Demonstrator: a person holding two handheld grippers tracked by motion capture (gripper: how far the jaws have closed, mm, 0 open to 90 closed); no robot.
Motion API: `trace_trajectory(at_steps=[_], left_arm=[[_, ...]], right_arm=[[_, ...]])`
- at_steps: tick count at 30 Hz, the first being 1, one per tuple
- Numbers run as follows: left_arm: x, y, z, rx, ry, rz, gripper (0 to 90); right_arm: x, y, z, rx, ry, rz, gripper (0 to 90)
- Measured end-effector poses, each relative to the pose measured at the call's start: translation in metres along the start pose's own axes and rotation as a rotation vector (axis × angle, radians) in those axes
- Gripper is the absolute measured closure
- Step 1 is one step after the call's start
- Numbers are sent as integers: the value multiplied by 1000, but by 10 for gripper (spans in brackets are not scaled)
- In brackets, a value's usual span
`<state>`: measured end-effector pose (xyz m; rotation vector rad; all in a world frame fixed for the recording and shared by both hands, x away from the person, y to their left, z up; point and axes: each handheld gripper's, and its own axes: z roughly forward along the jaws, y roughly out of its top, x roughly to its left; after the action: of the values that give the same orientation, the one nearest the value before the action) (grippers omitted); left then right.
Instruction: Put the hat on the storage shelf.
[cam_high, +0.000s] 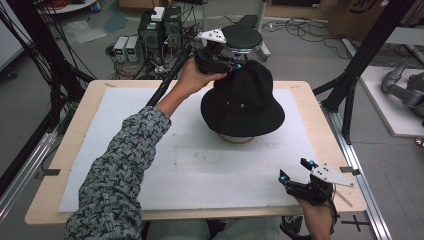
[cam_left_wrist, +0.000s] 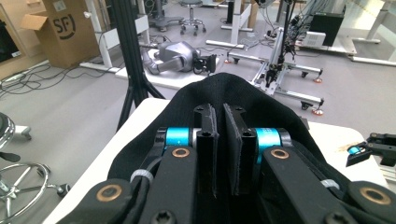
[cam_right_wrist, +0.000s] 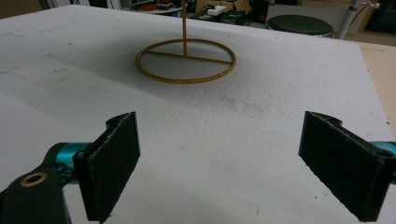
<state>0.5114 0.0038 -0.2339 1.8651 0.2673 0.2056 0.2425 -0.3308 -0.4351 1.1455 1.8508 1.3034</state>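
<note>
The hat (cam_high: 243, 100) sits on a stand (cam_right_wrist: 186, 59) at the far middle of the desk (cam_high: 75, 150), the left tool (cam_high: 220, 59) at its far-left top (crown side); the right tool (cam_high: 300, 182) rests near the desk's front right corner.

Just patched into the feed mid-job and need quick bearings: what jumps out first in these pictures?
A black bucket hat dominates the far middle of the white mat, sitting on a gold wire stand whose ring base rests on the mat. The left gripper is at the hat's crown, its jaws closed on the black fabric. The right gripper waits at the table's near right corner with jaws wide open and nothing between them.
</note>
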Motion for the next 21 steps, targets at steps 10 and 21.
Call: trace_trajectory(at_steps=[10,21], left_arm=[[2,-2,-2,25,-5,-14,744],[2,-3,-9,49,14,-3,604]], right_arm=[[0,0,1,-3,0,-3,123],[1,1,2,-1,3,-1,123]])
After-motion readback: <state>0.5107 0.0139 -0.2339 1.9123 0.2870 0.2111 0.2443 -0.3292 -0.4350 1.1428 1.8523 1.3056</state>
